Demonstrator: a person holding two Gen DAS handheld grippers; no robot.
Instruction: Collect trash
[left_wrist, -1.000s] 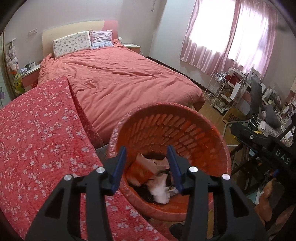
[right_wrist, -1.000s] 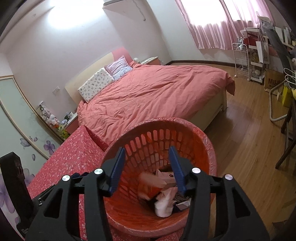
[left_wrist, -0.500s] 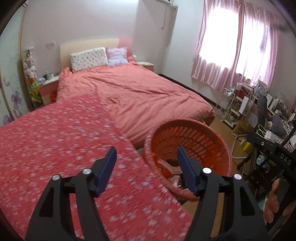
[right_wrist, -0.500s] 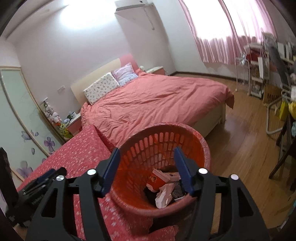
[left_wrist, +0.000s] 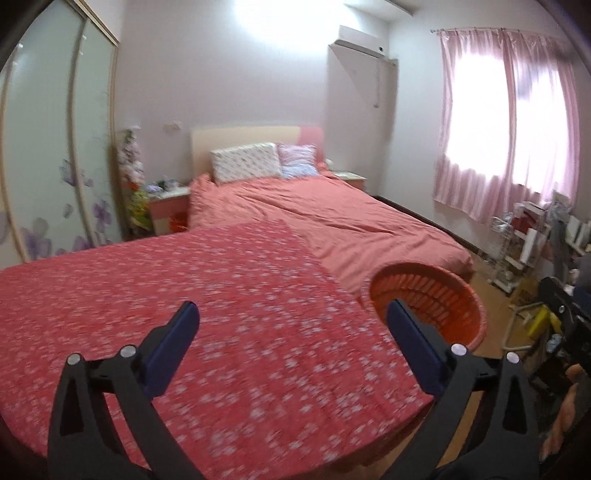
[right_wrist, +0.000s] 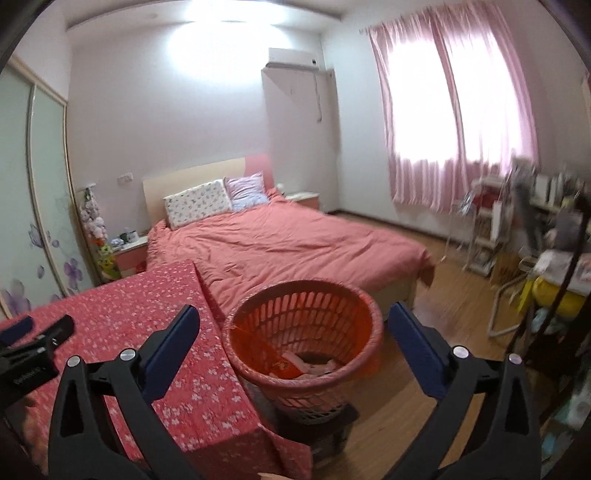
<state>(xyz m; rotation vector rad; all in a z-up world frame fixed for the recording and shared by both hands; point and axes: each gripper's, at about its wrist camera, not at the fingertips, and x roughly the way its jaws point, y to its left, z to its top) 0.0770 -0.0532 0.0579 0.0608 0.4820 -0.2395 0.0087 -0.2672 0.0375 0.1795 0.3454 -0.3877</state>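
Note:
An orange plastic basket (right_wrist: 306, 332) stands on the floor beside the table with the red floral cloth (right_wrist: 122, 332). Crumpled paper and wrappers (right_wrist: 306, 365) lie in its bottom. In the left wrist view the basket (left_wrist: 436, 299) shows at the table's right edge. My left gripper (left_wrist: 291, 325) is wide open and empty above the cloth (left_wrist: 221, 314). My right gripper (right_wrist: 293, 325) is wide open and empty, held above and short of the basket. The left gripper's fingers (right_wrist: 22, 328) show at the left edge of the right wrist view.
A bed with a pink cover (right_wrist: 288, 243) lies behind the basket and table. A cluttered desk, a wire rack (right_wrist: 484, 229) and a chair frame stand at the right on the wood floor (right_wrist: 424, 406). A sliding wardrobe (left_wrist: 48, 166) fills the left wall.
Both grippers have pulled back and up from over the basket and opened wider. The left one has swung left over the table. The basket now looks smaller and farther.

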